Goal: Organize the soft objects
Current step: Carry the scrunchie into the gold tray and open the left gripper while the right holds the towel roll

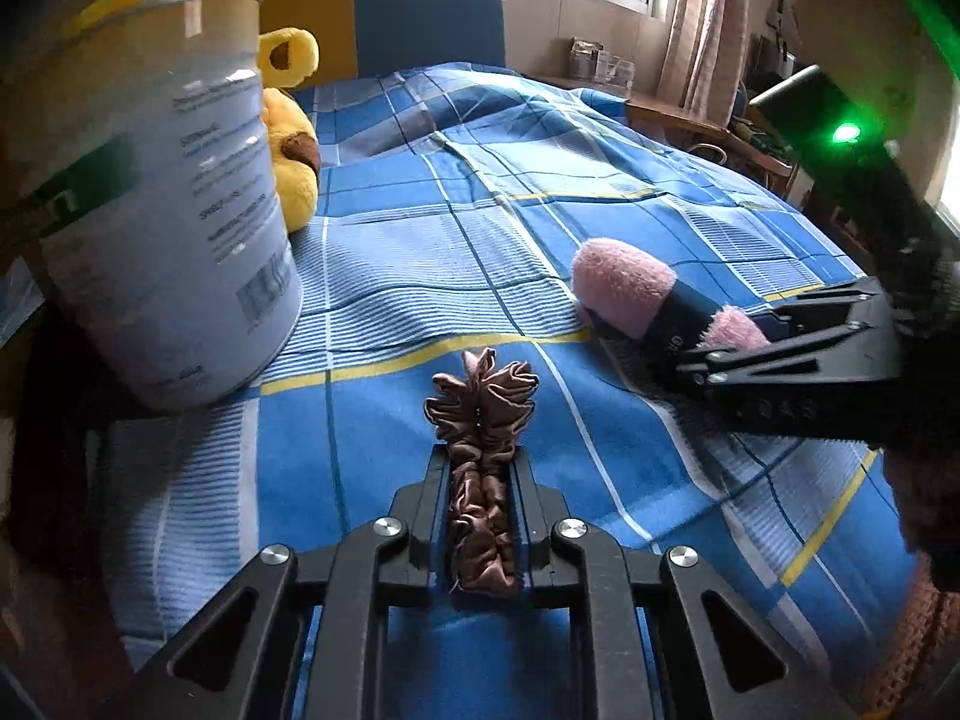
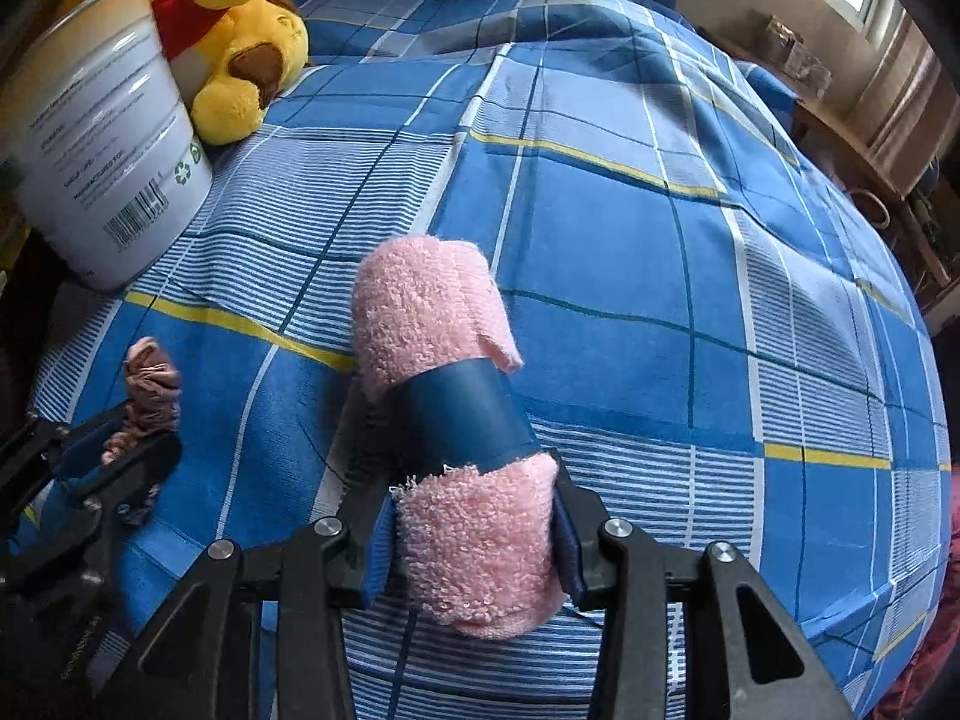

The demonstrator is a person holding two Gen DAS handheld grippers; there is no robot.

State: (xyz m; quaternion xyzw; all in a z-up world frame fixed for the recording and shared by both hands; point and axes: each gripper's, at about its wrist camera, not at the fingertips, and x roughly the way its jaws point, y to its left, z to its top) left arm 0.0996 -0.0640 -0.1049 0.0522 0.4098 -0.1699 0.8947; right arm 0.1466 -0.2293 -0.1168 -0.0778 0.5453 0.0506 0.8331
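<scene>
Left gripper [image 1: 480, 468]: closed on a crumpled brown satin scrunchie [image 1: 483, 420]; the fabric is squeezed flat between the two fingers, its ruffled end sticking out past the tips.

Right gripper [image 2: 474, 516]: clamped on a rolled pink terry towel with a dark blue paper band [image 2: 447, 396]; the fingers pinch the near end, behind the band.

Surface: a bed under a blue plaid cover with white and yellow lines [image 1: 420, 228]. Whether either held item touches the cover cannot be told from these views.

Container: a tall white cylindrical tin with printed text and a barcode [image 1: 162, 198], standing open-topped at the left edge of the bed. Contents not visible.

Bystander object: a yellow plush bear in a red shirt [image 2: 240, 54], lying just behind the tin and touching it.

Key relation: the tin lies forward and to the left of both grippers. The left gripper is the nearer one; the right gripper sits well to its right, so the scrunchie has the shorter path.

Towel axis: the roll points forward along the right gripper's fingers, long axis roughly in line with them.

Judged step: both soft items are in hand, neither yet in the tin.

Judged need: the towel probably has to go in end-first, since it is long.

Risk: the light tin on soft bedding may tip if bumped at the rim.
</scene>
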